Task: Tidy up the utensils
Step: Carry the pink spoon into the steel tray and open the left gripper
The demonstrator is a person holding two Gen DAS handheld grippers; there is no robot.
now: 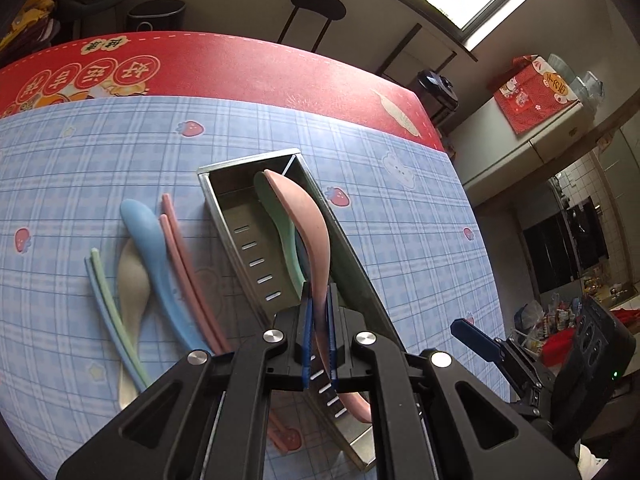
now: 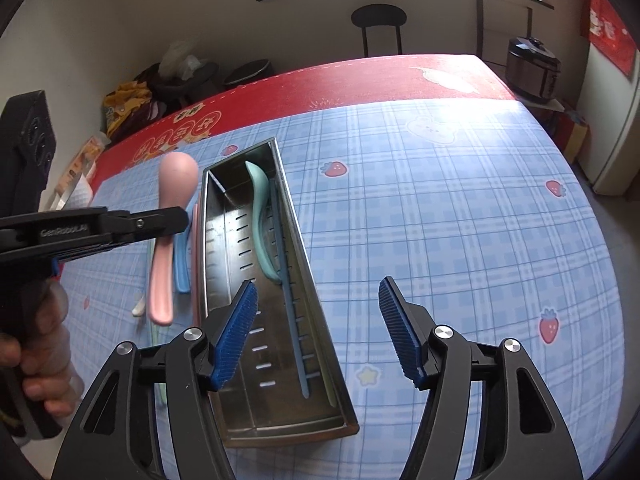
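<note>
Steel tray (image 2: 320, 364): green spoon (image 2: 260, 224), blue chopsticks (image 2: 290, 300).

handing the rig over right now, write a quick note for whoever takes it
Left tool: shut on the pink spoon, held over the metal tray.
Right tool: open, holding nothing, above the tray's near end.
Done: green spoon and blue chopsticks lie in the tray.
Left: set the pink spoon in, then the blue spoon, white spoon, pink chopsticks and green chopsticks lying on the tablecloth beside the tray.
</note>
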